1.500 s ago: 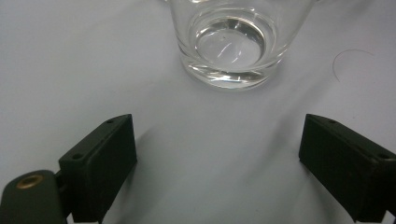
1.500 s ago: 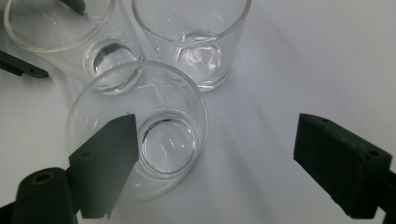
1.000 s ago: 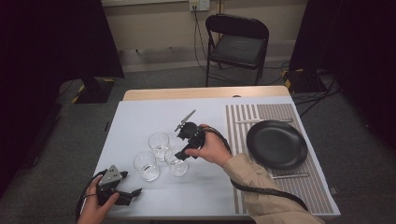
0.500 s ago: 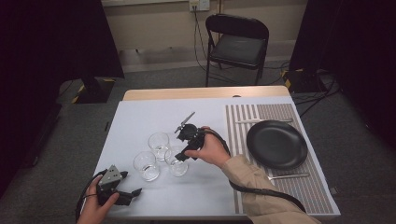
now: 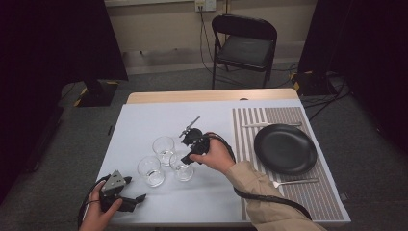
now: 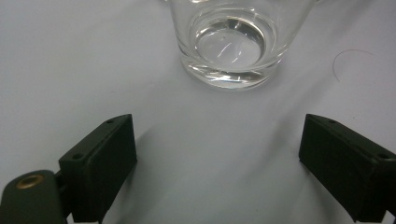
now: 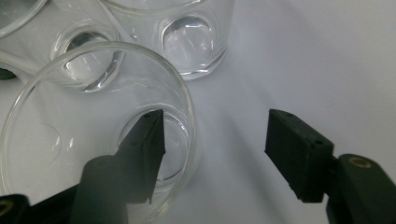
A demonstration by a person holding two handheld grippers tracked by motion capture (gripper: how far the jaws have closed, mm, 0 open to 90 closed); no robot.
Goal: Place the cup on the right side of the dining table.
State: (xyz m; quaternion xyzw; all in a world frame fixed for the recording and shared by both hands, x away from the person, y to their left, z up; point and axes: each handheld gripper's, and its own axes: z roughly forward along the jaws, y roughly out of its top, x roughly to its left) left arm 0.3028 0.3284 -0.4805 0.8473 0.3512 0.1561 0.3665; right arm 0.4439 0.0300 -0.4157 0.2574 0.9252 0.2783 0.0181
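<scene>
Three clear empty glasses stand close together left of the table's middle: a far one [image 5: 163, 147], a near-left one [image 5: 150, 169] and a near-right one [image 5: 183, 169]. My right gripper [image 5: 186, 159] reaches down over the near-right glass [image 7: 56, 140]. In the right gripper view [image 7: 215, 121] its left jaw is inside that glass and its right jaw outside, with a gap left to the wall. Its jaws have just been closing, with the glass wall between them. My left gripper [image 5: 134, 191] rests open at the table's near-left corner [image 6: 217, 135], with the near-left glass [image 6: 231, 42] just ahead of it.
A black plate [image 5: 285, 148] lies on a striped placemat [image 5: 248, 144] at the right, with a fork [image 5: 294, 182] in front of it and a knife [image 5: 269, 124] behind. A folding chair [image 5: 244, 45] stands beyond the table's far edge.
My right gripper shifted slightly left and down onto the near-right glass, and its jaws narrowed. The left gripper and the glasses stayed put.
</scene>
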